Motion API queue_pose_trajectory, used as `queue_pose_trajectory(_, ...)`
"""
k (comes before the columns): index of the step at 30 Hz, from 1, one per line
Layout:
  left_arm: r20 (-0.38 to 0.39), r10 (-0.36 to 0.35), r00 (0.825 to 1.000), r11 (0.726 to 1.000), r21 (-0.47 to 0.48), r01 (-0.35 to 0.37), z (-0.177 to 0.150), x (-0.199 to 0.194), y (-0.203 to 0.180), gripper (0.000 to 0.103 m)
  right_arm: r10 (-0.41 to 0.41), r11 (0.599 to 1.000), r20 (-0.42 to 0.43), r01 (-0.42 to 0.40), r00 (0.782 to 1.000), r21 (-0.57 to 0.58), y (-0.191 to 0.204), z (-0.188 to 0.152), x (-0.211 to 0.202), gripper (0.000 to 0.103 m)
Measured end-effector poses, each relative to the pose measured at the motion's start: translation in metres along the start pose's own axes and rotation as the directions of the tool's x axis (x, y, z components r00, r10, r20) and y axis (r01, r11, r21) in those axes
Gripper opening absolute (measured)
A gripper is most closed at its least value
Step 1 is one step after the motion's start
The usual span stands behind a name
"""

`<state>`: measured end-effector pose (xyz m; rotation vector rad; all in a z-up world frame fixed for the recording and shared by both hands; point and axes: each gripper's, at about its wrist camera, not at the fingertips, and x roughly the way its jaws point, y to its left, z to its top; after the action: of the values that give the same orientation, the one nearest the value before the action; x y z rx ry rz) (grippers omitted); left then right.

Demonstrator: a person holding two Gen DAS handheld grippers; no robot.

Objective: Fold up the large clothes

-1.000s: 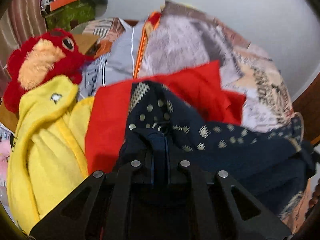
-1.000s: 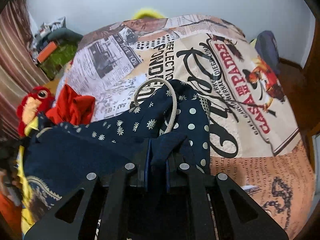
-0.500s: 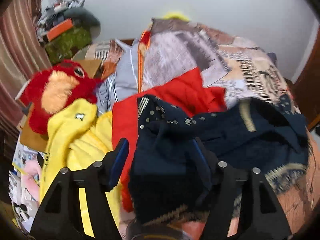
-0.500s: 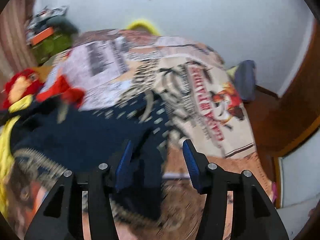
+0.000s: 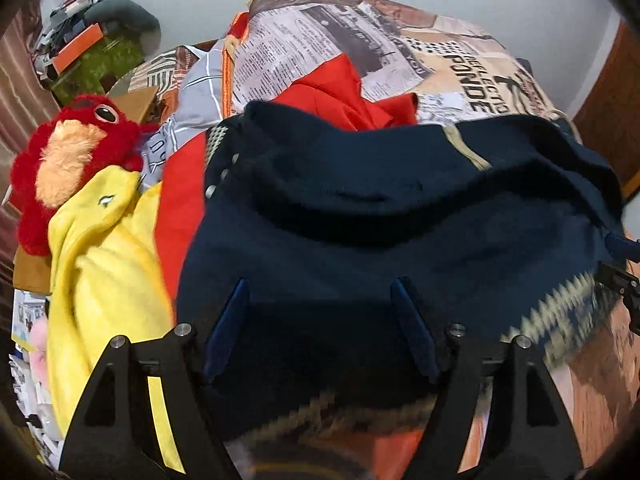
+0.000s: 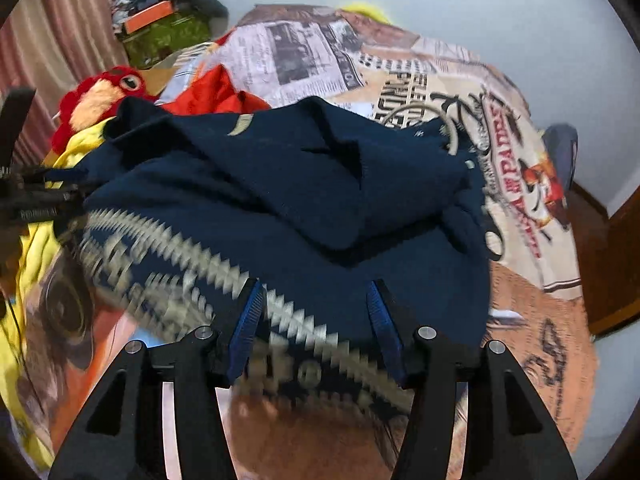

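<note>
Left wrist: left tongs (image 5: 320, 312) opening, pads clear of navy garment (image 5: 380, 216) heaped on bed (image 5: 460, 52). Right tongs (image 6: 314, 312) apart, empty. Regrip hem corners evenly, smooth flat before folding.

Fluffy red plush bird (image 5: 76, 152) by the curtain | bright yellow fleece garment (image 5: 104, 264) just below it | newspaper-print bedspread (image 6: 304, 52) underneath | green box (image 6: 168, 36) behind.
</note>
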<state>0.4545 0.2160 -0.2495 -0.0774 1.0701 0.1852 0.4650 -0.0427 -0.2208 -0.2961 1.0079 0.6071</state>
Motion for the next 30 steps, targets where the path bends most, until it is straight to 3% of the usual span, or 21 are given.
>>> queue_pose_trajectory(3,0.009,0.029,1.0,0.999,0.024,-0.029,0.02,0.016,-0.007,0.073,0.002,0.999,0.011,-0.003,1.0,0.039,-0.012,0.023,0.014,0.05)
queue_pose_trajectory(7,0.03,0.078,0.996,0.996,0.031,-0.079,0.05,0.03,-0.008,0.073,-0.065,0.989,0.045,0.059,0.997,0.134,-0.039,0.056,0.023,0.05)
queue_pose_trajectory(10,0.094,0.161,0.982,0.985,-0.08,-0.154,0.072,0.023,0.01,0.073,-0.149,0.955,0.075,0.123,0.986,0.271,-0.064,0.065,0.019,0.05)
queue_pose_trajectory(12,0.125,0.145,0.982,0.978,-0.171,-0.123,0.08,0.009,0.027,0.073,-0.19,0.939,0.084,0.156,0.978,0.306,-0.07,0.064,0.013,0.05)
queue_pose_trajectory(14,0.156,0.105,0.982,0.978,-0.195,-0.074,0.081,-0.006,0.035,0.073,-0.195,0.942,0.097,0.159,0.976,0.297,-0.069,0.059,0.005,0.05)
queue_pose_trajectory(17,0.19,0.106,0.976,0.985,-0.153,-0.077,0.072,-0.026,0.033,0.073,-0.17,0.957,0.112,0.137,0.979,0.254,-0.057,0.048,-0.009,0.05)
queue_pose_trajectory(22,0.197,0.067,0.978,0.997,-0.05,-0.058,0.045,-0.049,0.015,0.073,-0.049,0.983,0.14,0.023,0.989,0.182,-0.026,0.032,-0.028,0.05)
queue_pose_trajectory(25,0.199,0.039,0.979,0.999,0.008,-0.041,0.026,-0.06,-0.001,0.073,0.052,0.987,0.133,-0.072,0.99,0.144,-0.005,0.027,-0.032,0.05)
queue_pose_trajectory(30,0.183,-0.035,0.982,0.997,0.073,0.021,0.003,-0.067,-0.027,0.073,0.136,0.986,0.077,-0.142,0.988,0.085,0.021,0.02,-0.024,0.051)
